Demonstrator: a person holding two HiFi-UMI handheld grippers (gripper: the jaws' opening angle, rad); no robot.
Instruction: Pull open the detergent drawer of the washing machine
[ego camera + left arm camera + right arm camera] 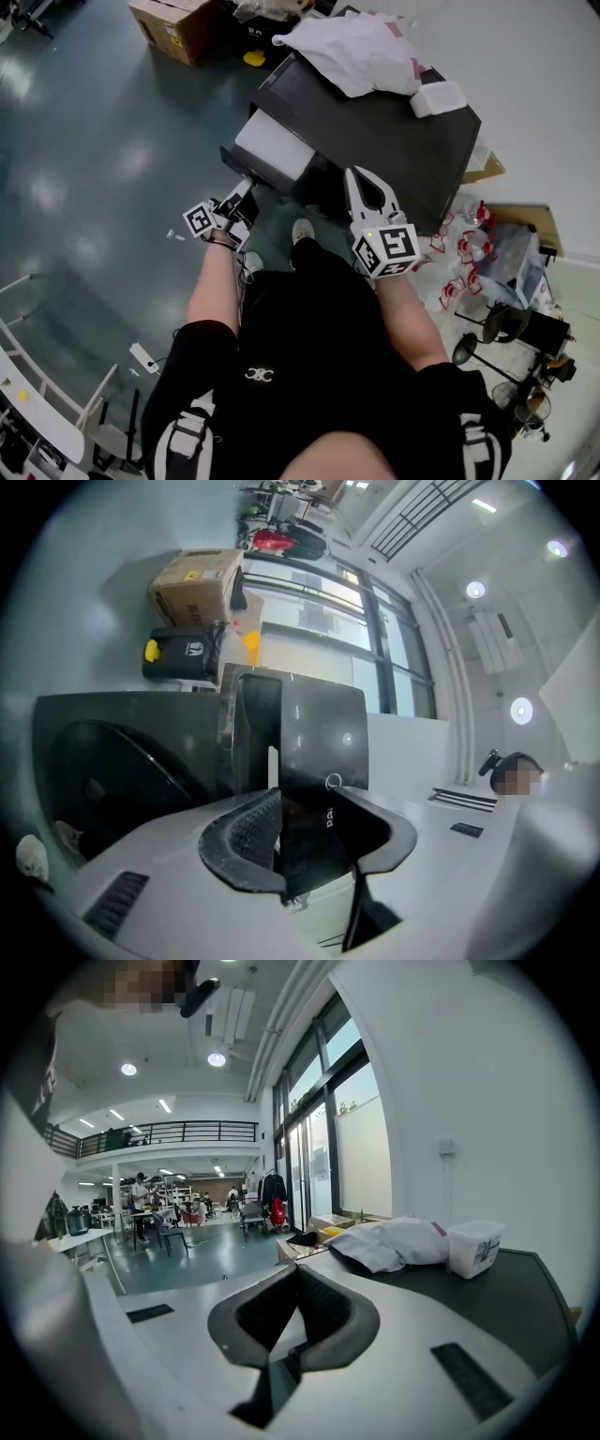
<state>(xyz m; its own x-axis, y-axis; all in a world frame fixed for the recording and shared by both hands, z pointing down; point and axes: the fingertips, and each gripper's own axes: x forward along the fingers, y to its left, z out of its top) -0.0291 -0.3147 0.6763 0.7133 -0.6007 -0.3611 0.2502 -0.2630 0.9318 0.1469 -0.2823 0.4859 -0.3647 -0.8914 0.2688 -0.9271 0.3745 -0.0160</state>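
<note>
Detergent drawer (272,148) is seen drawn partly out of the washing machine (394,141) at the left end of its front, beside the person's left forearm. Its tray is a pale grey, smooth plastic box with squared sides. Its front panel (314,747) is a flat, dark, glossy plate that carries reflections and a few pale letters. The long axis of the detergent drawer runs from the machine's front face outward toward the person, down and to the left in the head view, and the front panel is turned toward the person.

The washing machine is a boxy body with a matt, dark grey top. In the left gripper view its round, dark door (112,761) is seen beside the drawer.

The left gripper (244,190) is clamped on the front panel. In the left gripper view (309,794) the plate stands on edge between the ribbed black pads, which press on its two faces. The right gripper (364,183) is held above the machine's front edge with its jaws brought together and nothing between them. In the right gripper view (298,1267) the pad tips are seen touching.

On the machine's top a crumpled white plastic bag (361,52) is laid, and just beside it a small, white, rectangular tub (438,97) is set. A brown cardboard box (178,28) stands on the glossy, grey-green floor (94,141), well apart from the machine.
</note>
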